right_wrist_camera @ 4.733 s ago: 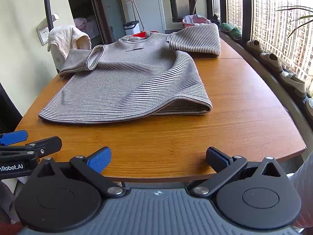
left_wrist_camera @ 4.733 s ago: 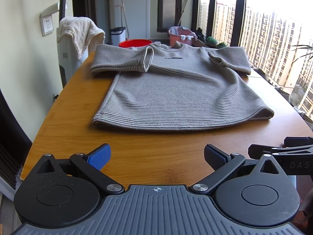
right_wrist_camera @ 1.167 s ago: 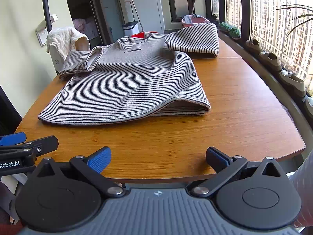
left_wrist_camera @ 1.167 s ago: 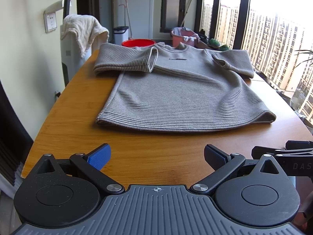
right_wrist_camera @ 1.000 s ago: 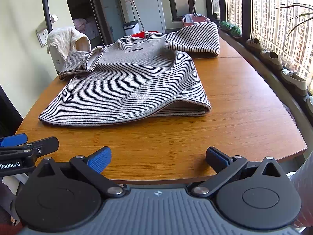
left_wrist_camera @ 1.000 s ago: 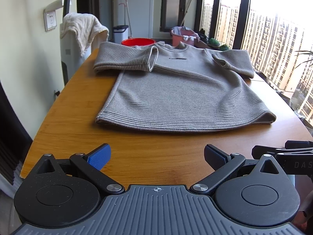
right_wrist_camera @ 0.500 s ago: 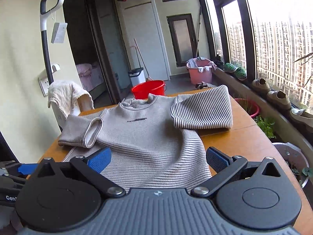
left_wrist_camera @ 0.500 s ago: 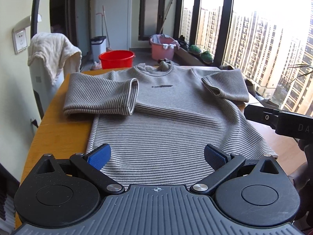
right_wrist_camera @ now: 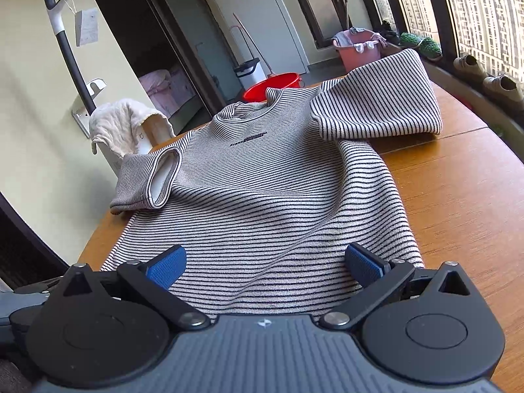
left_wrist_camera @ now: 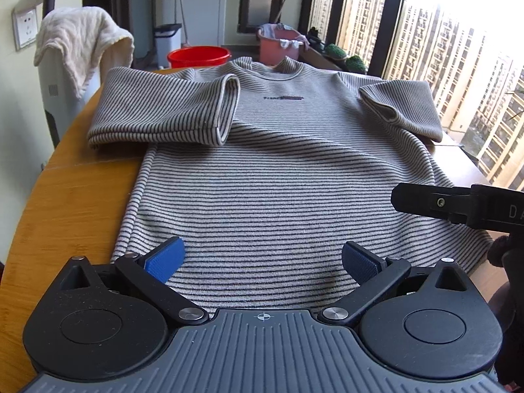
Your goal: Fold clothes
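Presently on the wooden table point(left_wrist_camera: 65, 196): one grey striped sweater point(left_wrist_camera: 281, 177), lying flat, front up, collar toward the far edge, hem along the near edge. Its left sleeve point(left_wrist_camera: 163, 114) is folded inward, cuff resting on the chest; its right sleeve point(right_wrist_camera: 376, 104) is folded likewise and lies toward the window-side edge. A small dark printed mark point(left_wrist_camera: 283, 98) sits below the collar. Left gripper point(left_wrist_camera: 262, 260): jaws spread wide, blue pads point(left_wrist_camera: 165, 258) over the hem area near the sweater's left corner; whether they touch the cloth cannot be told. Right gripper point(right_wrist_camera: 263, 262): jaws likewise spread wide, blue pads point(right_wrist_camera: 363, 265) over the hem toward the sweater's right corner, nothing between them; contact cannot be told. Part of the right gripper's black body also shows at the right of the left wrist view, above the sweater's right side. Beyond the far edge: red basin point(left_wrist_camera: 198, 56), pink basin point(left_wrist_camera: 278, 46) holding cloths, grey lidded bin point(left_wrist_camera: 167, 44). Beside the left edge: white appliance point(left_wrist_camera: 62, 98) draped with a cream towel point(left_wrist_camera: 82, 42). Wall socket point(left_wrist_camera: 24, 29) on the left wall.
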Tool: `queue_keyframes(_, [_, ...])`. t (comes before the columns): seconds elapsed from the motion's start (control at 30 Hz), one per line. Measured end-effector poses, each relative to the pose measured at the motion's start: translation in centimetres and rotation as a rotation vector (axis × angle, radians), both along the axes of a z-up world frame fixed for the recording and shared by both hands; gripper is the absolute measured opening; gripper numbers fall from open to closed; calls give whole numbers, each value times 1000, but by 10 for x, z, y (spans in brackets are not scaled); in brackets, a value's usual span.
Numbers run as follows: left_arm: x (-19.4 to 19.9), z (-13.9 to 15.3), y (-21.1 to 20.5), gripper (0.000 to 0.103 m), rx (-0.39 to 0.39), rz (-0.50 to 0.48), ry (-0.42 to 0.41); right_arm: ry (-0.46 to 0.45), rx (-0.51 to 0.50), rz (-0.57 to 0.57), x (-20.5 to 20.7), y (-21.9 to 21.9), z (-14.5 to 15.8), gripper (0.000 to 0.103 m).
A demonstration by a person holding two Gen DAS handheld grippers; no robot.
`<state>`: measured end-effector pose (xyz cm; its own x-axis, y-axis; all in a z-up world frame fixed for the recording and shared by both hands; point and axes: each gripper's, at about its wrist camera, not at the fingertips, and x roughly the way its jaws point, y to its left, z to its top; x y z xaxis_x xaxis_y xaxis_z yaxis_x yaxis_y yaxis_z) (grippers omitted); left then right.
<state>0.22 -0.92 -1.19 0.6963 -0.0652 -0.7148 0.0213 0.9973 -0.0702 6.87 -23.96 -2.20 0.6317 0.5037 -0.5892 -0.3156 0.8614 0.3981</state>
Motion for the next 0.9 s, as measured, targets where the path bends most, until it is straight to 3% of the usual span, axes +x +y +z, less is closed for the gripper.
queue_keyframes(0.13, [-21, -1, -3, 103, 32, -38, -9, 6, 22, 31, -15, -11, -1, 103])
queue_keyframes(0.43, [-77, 8, 3, 103, -45, -136, 35, -61, -51, 73, -90, -25, -2, 103])
queue_keyframes(0.63, [-69, 18, 3, 103, -46, -142, 1, -83, -224, 118, -92, -2, 2, 103])
queue_keyframes(0.77, [-58, 34, 3, 103, -71, -135, -66, -99, -154, 67, -86, -18, 17, 103])
queue_keyframes(0.9, [-40, 43, -6, 103, -58, -130, -110, -169, -159, -2, -77, -42, 32, 103])
